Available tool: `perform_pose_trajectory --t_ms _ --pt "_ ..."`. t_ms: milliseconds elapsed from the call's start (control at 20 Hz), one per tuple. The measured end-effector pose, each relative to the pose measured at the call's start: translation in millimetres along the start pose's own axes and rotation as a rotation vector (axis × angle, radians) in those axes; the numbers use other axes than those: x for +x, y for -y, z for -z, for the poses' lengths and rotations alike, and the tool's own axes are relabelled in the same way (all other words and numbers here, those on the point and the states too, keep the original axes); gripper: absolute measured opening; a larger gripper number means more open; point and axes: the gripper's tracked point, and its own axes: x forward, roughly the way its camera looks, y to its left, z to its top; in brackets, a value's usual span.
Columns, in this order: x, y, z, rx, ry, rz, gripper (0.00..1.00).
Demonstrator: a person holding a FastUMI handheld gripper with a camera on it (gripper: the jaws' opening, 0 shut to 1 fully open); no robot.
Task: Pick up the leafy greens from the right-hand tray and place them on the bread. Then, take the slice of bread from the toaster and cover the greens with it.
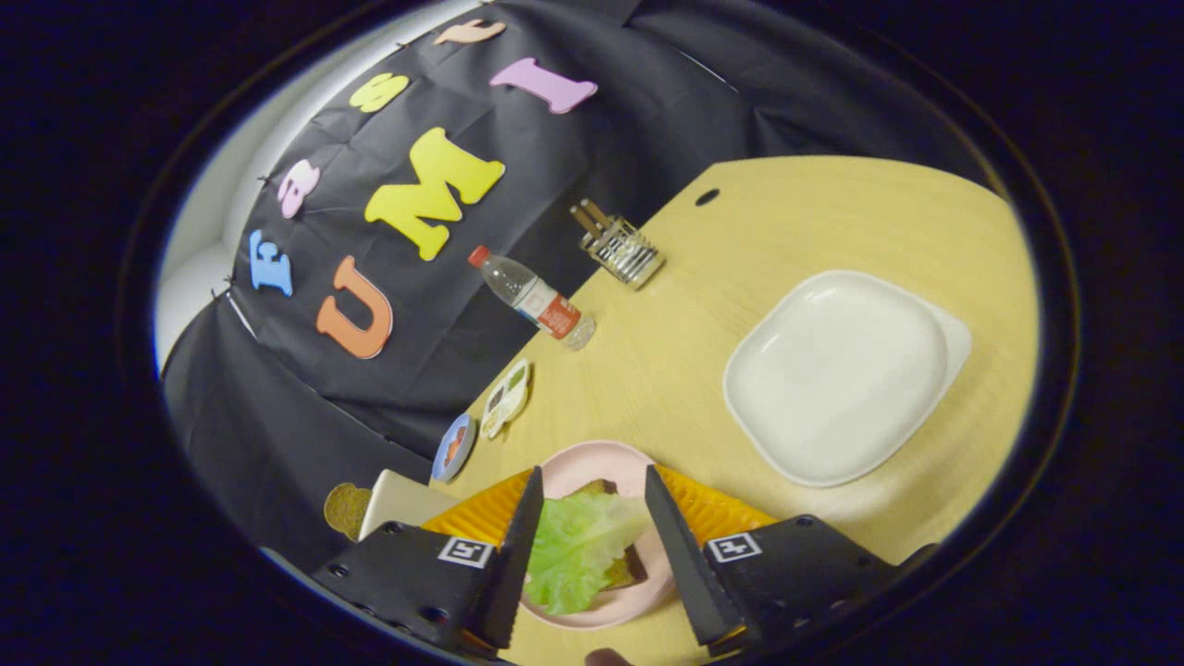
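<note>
Above the pink plate [647, 592] on the counter [703, 370] | claw [592, 546] spread wide, holding nothing | leafy greens [578, 550] lie on the bread [629, 569] between its fingers | first step looks done | next: fetch toaster's [398, 499] slice [346, 509], just beyond left finger.

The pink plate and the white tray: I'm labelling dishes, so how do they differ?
The pink plate is round; the white tray is squarish with rounded corners. The pink plate sits on an orange mat and holds bread topped with leafy greens; the white tray lies bare on the table. The plate lies between the open jaws of the gripper; the tray lies beyond. Both are shallow.
</note>
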Motion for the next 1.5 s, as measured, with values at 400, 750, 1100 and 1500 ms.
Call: perform_pose_trajectory --t_ms 400,750,1100,1500 --pt "-55 -60 -47 -0.378 0.279 0.022 0.94" --pt "-68 -166 -41 -0.524 0.343 -0.02 0.94" --pt "-48 -261 28 -0.608 0.302 -0.106 0.94" --pt "-1 -307 132 -0.675 0.225 -0.104 0.94"
